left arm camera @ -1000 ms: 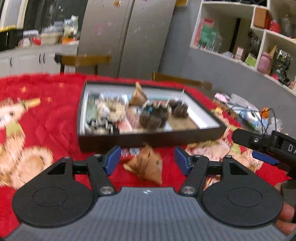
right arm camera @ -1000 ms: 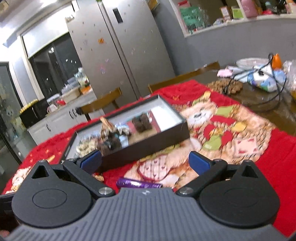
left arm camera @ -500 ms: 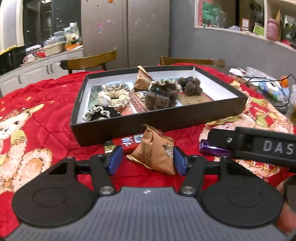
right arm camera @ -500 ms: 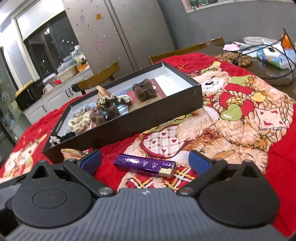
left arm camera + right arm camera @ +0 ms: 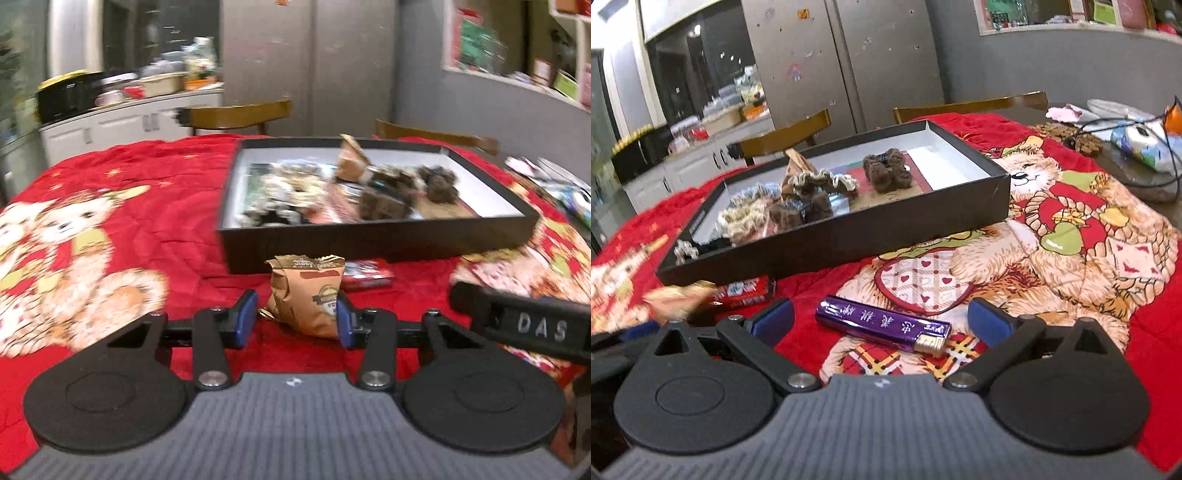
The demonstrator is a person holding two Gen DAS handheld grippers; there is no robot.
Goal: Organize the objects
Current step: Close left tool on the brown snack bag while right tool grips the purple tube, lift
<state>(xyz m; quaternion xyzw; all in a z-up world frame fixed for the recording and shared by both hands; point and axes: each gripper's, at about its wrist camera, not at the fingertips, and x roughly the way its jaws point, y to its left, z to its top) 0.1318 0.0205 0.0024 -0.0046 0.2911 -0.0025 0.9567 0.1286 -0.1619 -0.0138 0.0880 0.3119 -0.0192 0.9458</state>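
1. The left gripper (image 5: 293,319) closes its blue pads around a brown paper snack packet (image 5: 308,295) standing on the red quilted cloth (image 5: 177,221); the right pad touches the packet, the left pad is just clear.
2. The right gripper (image 5: 881,319) hangs wide apart over a purple lighter (image 5: 882,326) lying flat between its fingers, untouched.
3. A red candy pack (image 5: 746,291) lies beside the near wall of the black tray (image 5: 849,236).
4. Brown and cream scrunchies (image 5: 886,173) and another brown packet sit inside the tray.
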